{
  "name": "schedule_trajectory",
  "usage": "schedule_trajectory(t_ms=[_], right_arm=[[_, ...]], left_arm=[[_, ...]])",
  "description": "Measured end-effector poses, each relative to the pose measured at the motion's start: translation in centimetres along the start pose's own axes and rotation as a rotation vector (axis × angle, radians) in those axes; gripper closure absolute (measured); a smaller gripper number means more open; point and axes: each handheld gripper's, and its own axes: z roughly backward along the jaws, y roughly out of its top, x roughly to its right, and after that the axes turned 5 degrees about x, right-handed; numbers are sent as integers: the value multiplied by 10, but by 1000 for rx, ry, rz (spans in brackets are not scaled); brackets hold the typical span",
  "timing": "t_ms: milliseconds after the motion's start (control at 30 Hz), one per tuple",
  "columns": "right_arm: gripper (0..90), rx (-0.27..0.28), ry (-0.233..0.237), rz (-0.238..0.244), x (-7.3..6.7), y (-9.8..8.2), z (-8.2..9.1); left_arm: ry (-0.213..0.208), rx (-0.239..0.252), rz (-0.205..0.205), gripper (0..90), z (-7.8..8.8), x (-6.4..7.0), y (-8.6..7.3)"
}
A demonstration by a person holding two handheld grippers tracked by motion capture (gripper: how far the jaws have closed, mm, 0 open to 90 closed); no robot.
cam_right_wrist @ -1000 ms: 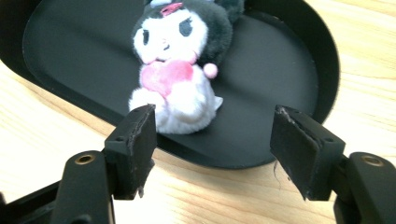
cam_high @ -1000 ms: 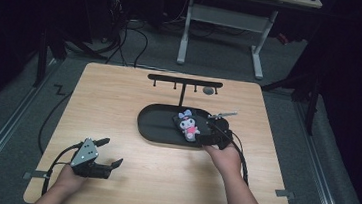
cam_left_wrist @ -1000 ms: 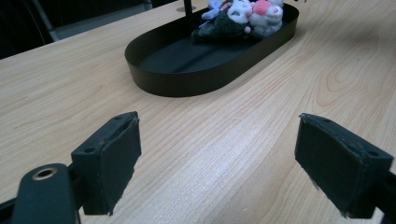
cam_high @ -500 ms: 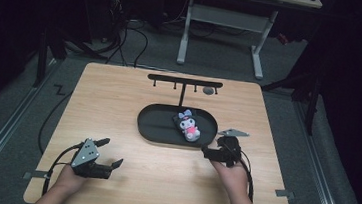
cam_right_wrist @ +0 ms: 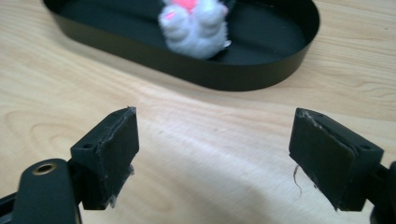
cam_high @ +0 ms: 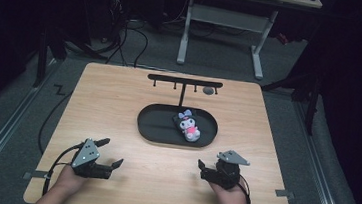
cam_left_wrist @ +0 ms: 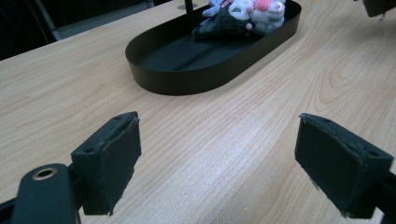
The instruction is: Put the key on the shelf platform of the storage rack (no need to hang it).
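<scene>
On the table [cam_high: 133, 107], the right claw [cam_high: 203, 168] (opening, empty) has left the tray [cam_high: 152, 124].

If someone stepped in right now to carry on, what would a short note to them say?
Left tool: open, holding nothing, low over the table's near left.
Right tool: jaws have just been opening, nothing between them, near right, apart from the tray.
Plush toy: lying in the right half of the black oval tray at mid-table.
Done: toy is in the tray.
Left: nothing obvious; the black rack behind the tray is untouched.
</scene>
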Motion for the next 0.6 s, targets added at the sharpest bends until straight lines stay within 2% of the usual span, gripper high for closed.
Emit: schedule_trajectory(t_ms=[133,233,500,600], right_arm=[[148,30,7,22,-6,-12,9],[148,46,-13,57,-8,-15,13],[148,60,-8,22,-5,-15,11],[148,56,-10,34,-5,-14,9]], left_arm=[[-3,2,2,154,-1,0,0],[-3,-5,-2,154,-1,0,1],[-4,-3,-7,154,0,1,0],[-7,-1,-9,154,0,1,0]])
